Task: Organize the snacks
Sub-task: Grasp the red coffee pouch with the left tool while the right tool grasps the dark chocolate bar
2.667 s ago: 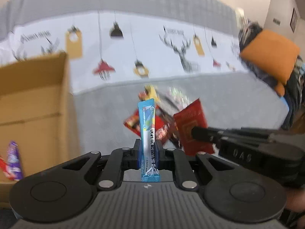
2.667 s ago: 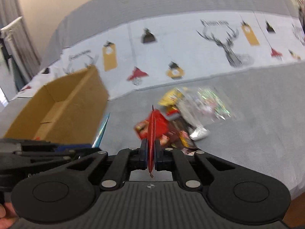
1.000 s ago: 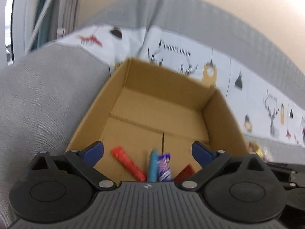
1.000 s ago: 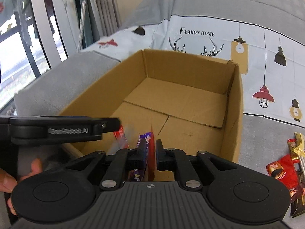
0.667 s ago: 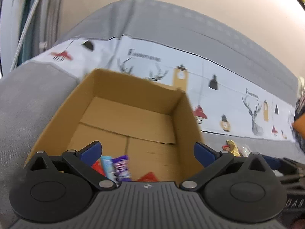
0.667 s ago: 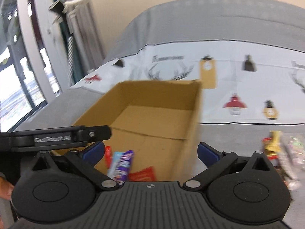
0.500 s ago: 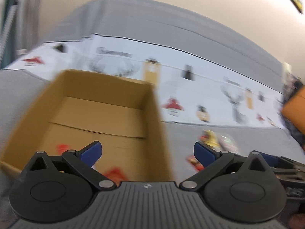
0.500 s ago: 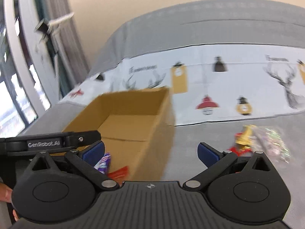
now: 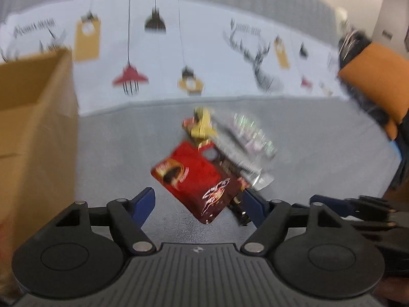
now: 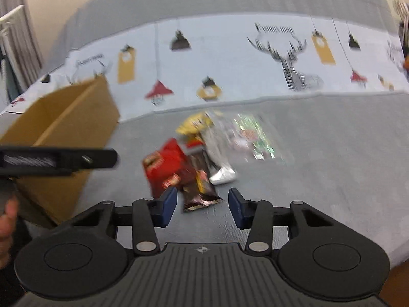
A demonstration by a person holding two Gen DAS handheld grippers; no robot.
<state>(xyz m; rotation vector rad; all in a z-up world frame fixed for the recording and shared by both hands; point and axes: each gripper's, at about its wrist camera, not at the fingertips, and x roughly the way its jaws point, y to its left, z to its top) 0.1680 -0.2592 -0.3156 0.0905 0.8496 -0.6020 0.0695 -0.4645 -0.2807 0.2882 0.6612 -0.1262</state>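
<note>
Both views look down along a gripper's two blue-padded fingers at a grey sofa seat [image 9: 115, 140], and both pictures are blurred by motion

Left wrist view: nearest, the left gripper [image 9: 198, 202] has its jaws apart with nothing clamped; they have just been narrowing. Between the fingertips and just beyond, toward 12 o'clock, lies a pile of snack packets: a red packet [image 9: 189, 174] closest, a dark packet [image 9: 217, 199] overlapping its near corner, a silver foil packet [image 9: 242, 148] at 1 o'clock, and a yellow packet [image 9: 202, 125] farthest. At 4 o'clock the right gripper [image 9: 355, 209] shows side-on; whether its jaws are apart cannot be told here. At 9 o'clock stands a cardboard box [image 9: 35, 117]. Farther back is the printed cover [image 9: 204, 58] with lamps and deer, and an orange cushion [image 9: 375, 76] at 2 o'clock

Right wrist view: the right gripper [image 10: 202, 206] has its jaws apart and holds nothing; they too have just been narrowing. The dark packet [image 10: 202, 192] lies between the fingertips on the seat, the red packet [image 10: 166, 166] at 11 o'clock, the silver foil packet [image 10: 219, 158] and yellow packet [image 10: 194, 124] beyond. At 9 o'clock a black bar of the left gripper [image 10: 58, 160] crosses before the cardboard box [image 10: 69, 117], with a hand [image 10: 6, 225] at 8 o'clock
</note>
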